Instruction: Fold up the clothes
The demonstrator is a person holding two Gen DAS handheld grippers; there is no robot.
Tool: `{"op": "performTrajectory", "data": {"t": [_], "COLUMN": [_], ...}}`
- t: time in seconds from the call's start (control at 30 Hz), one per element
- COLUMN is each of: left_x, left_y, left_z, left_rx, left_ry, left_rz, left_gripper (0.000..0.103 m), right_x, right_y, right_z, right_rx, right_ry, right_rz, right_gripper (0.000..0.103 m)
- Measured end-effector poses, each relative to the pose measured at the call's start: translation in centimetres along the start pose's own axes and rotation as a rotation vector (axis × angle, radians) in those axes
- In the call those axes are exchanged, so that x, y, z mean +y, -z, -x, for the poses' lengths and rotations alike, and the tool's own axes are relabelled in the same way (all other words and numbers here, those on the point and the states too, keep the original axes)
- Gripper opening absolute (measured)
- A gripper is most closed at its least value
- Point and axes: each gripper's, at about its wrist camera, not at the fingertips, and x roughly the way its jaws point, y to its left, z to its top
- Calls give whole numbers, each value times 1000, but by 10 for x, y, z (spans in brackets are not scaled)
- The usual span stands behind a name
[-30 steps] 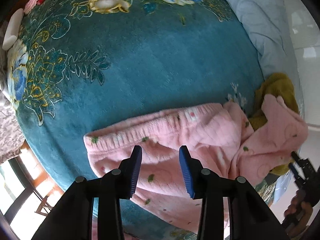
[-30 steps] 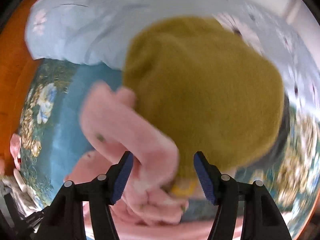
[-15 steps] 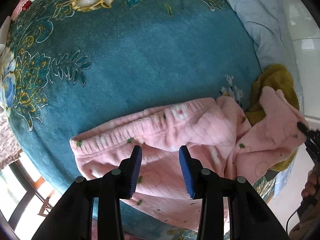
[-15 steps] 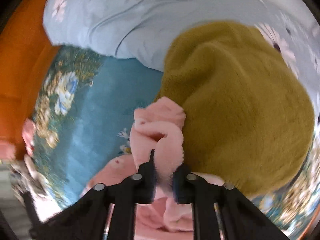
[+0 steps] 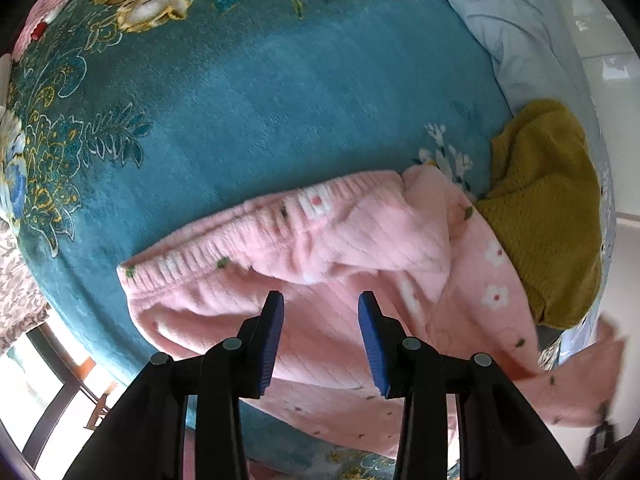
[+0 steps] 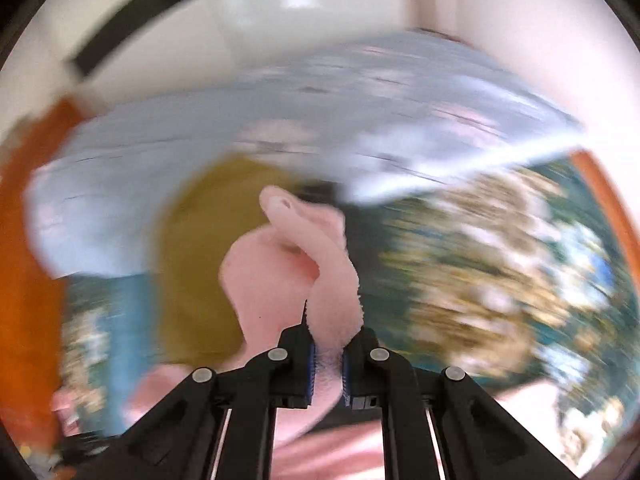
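Pink trousers, far leg blurred

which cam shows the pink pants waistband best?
Left wrist. The pink pants lie spread on the teal blanket, ribbed waistband sharp and whole. Right wrist is motion-blurred and shows only a bunched pink end pinched in the right gripper, no waistband.

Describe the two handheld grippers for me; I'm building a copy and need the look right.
Both match. The left gripper and right gripper each have black plastic arms, angular and forked, with round grey pins at the pivots. The fingers carry ribbed blue pads on their inner faces. No cables, markings or sleeves show in either view.
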Motion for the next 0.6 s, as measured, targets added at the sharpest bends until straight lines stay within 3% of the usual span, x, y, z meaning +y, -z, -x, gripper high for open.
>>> {"op": "performTrajectory", "data": {"t": [0.03, 0.13, 0.2, 0.27, 0.3, 0.4, 0.47, 0.6], "left_x": [-4, -13, -18, -22, -24, -32, -43, -70], "left_y": [2, 6, 7, 5, 4, -2, -11, -31], "left_z": [1, 6, 10, 10, 9, 7, 3, -11], "left_rx": [1, -2, -10, -11, -11, -4, 10, 54], "left_ry": [-9, -35, -47, -52, -54, -35, 22, 160], "left_rz": [-7, -31, -45, -43, -40, -24, 17, 115], "left_gripper": [39, 39, 39, 39, 39, 39, 39, 40], "right_x": [-30, -93, -128, -148, -153, -139, -121, -71], "right_y": [5, 21, 32, 36, 37, 35, 34, 37], "right_z": [-18, -49, -51, -46, -44, -57, -78, -135], "right_rx": [38, 136, 143, 122, 112, 136, 179, 314], "right_ry": [87, 213, 236, 245, 247, 154, 65, -110], "right_rz": [-36, -176, -303, -389, -416, -429, -425, -446], "right_gripper": [16, 24, 27, 43, 45, 48, 55, 59]}}
